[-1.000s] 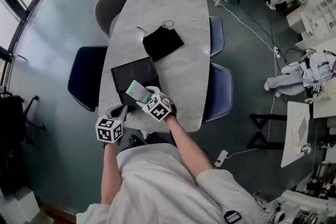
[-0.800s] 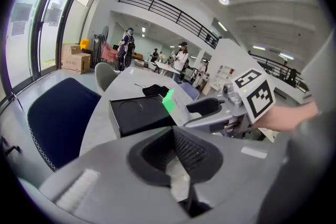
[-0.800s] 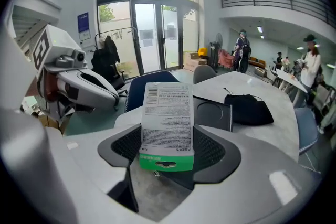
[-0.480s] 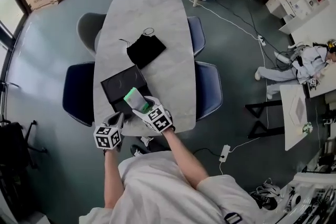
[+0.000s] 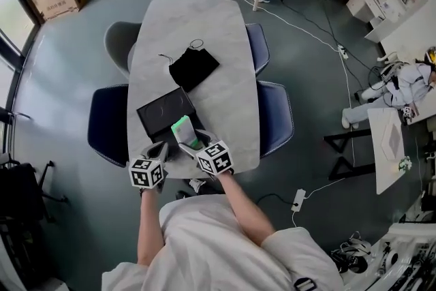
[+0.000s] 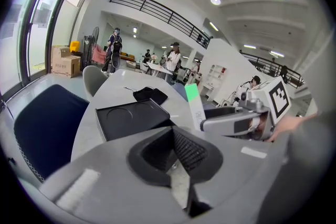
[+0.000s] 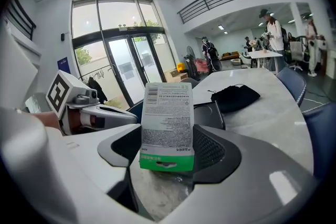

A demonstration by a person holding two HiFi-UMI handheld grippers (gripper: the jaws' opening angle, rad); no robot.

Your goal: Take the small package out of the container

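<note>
Jaws of our right gripper (image 7: pixel 166 160) clamped on the lower green end of the small package (image 7: pixel 167 118), which we hold upright just over the near edge of the black container (image 5: pixel 158 114), left gripper (image 6: pixel 172 165) beside that edge, jaws pressed together, empty

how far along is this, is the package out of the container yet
Done: the small package is lifted clear of the black container. In hand: the right gripper is shut on it, holding it upright. Remaining: probably setting it on the table; the left gripper holds nothing.
</note>
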